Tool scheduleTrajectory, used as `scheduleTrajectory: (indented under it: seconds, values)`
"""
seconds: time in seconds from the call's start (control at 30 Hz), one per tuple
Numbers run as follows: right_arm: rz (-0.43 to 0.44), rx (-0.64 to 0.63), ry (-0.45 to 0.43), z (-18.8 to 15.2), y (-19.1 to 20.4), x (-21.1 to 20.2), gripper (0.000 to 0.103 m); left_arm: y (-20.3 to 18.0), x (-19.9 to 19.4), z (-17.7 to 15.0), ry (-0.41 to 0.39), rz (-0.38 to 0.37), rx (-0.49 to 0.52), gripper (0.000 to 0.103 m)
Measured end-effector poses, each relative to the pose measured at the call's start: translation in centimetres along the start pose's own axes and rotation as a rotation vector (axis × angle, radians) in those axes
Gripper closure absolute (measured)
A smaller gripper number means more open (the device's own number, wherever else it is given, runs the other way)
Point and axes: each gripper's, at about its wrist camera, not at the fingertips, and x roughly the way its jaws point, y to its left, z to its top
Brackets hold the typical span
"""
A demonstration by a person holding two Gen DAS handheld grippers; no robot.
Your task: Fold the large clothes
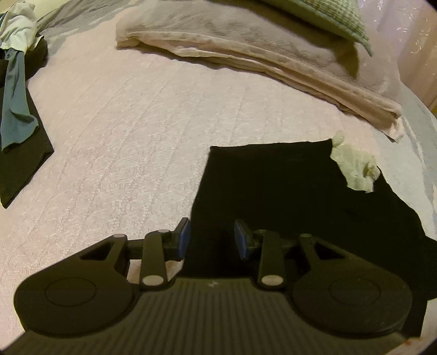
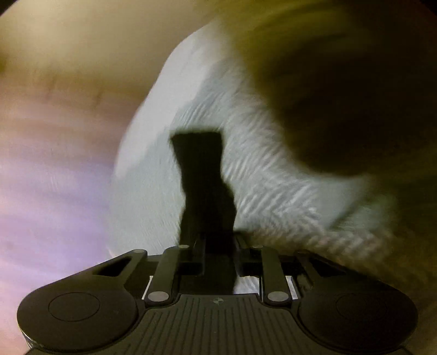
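Observation:
A large black garment (image 1: pixel 286 196) lies flat on the bed at the lower right of the left wrist view, with a crumpled pale green scrap (image 1: pixel 355 166) on its far right corner. My left gripper (image 1: pixel 211 228) hovers open over the garment's near left edge, and nothing sits between its blue pads (image 1: pixel 183 240). The right wrist view is badly blurred by motion. In it, my right gripper (image 2: pixel 218 243) is shut on a strip of black cloth (image 2: pixel 199 169) that stands up out of the jaws and hides the fingertips.
The bed has a pink quilted cover (image 1: pixel 131 136). A folded beige blanket (image 1: pixel 245 52) and a green pillow (image 1: pixel 327 13) lie at the far side. At the left edge a second black garment (image 1: pixel 19 163) carries teal cloth (image 1: pixel 16 109) and pale cloth (image 1: pixel 19 27). A dark blurred mass (image 2: pixel 341 109) fills the right view's upper right.

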Motion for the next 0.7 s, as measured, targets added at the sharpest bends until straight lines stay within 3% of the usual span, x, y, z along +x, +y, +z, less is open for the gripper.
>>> scheduleTrajectory:
  seconds: [0.07, 0.23, 0.27, 0.33, 0.37, 0.53, 0.7]
  values:
    - [0.016, 0.054, -0.046, 0.1, -0.6, -0.8, 0.085, -0.1, -0.1, 0.0, 0.001, -0.003, 0.001, 0.073]
    - [-0.072, -0.095, 0.011, -0.1, 1.3, 1.5, 0.085, -0.1, 0.3, 0.2, -0.003, 0.004, -0.003, 0.073]
    - [-0.083, -0.126, 0.022, -0.1, 1.8, 2.1, 0.087, 0.0, 0.4, 0.2, -0.002, 0.004, -0.009, 0.073]
    - [-0.095, -0.171, 0.028, -0.3, 2.6, 2.7, 0.103, 0.3, 0.7, 0.3, 0.007, 0.006, -0.023, 0.073]
    - [-0.100, -0.174, 0.026, -0.3, 2.7, 2.7, 0.103, 0.5, 0.7, 0.3, 0.010, 0.005, -0.027, 0.073]
    - [-0.074, -0.245, -0.050, -1.1, 4.6, -0.5, 0.103, 1.9, -0.2, 0.5, -0.008, -0.003, -0.031, 0.073]
    - [0.034, -0.511, -0.098, -4.1, 11.5, -4.9, 0.103, 4.6, -1.3, 0.7, -0.028, -0.003, -0.055, 0.073]
